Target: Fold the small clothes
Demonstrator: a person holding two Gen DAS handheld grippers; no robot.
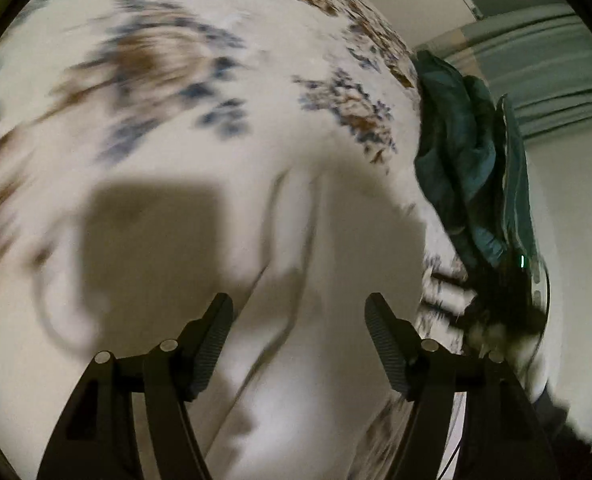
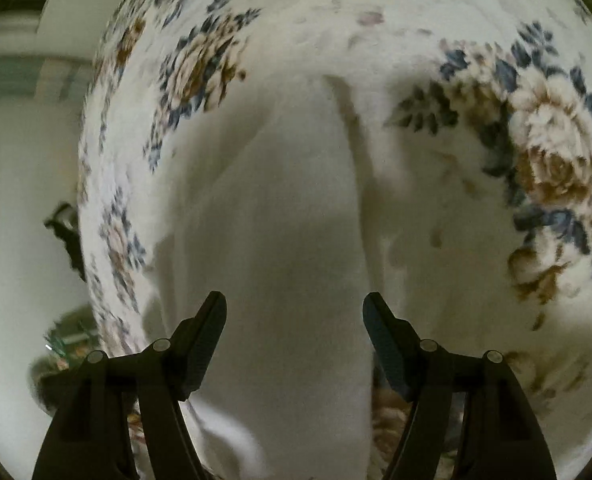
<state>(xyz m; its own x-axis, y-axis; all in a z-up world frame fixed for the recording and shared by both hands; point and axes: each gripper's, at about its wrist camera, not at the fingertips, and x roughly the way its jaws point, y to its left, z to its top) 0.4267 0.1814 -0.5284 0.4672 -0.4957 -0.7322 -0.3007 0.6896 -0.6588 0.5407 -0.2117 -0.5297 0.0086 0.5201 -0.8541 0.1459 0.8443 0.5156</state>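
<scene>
The white garment lies flat mid-frame on the flowered blanket, ready for folding; the left gripper and right gripper hover released, holding nothing

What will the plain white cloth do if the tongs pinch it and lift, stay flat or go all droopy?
The white cloth would probably droop, since it already lies in soft folds and creases on the flowery blanket. It looks thin, so likely light. Both the left tongs and right tongs are open above it.
</scene>
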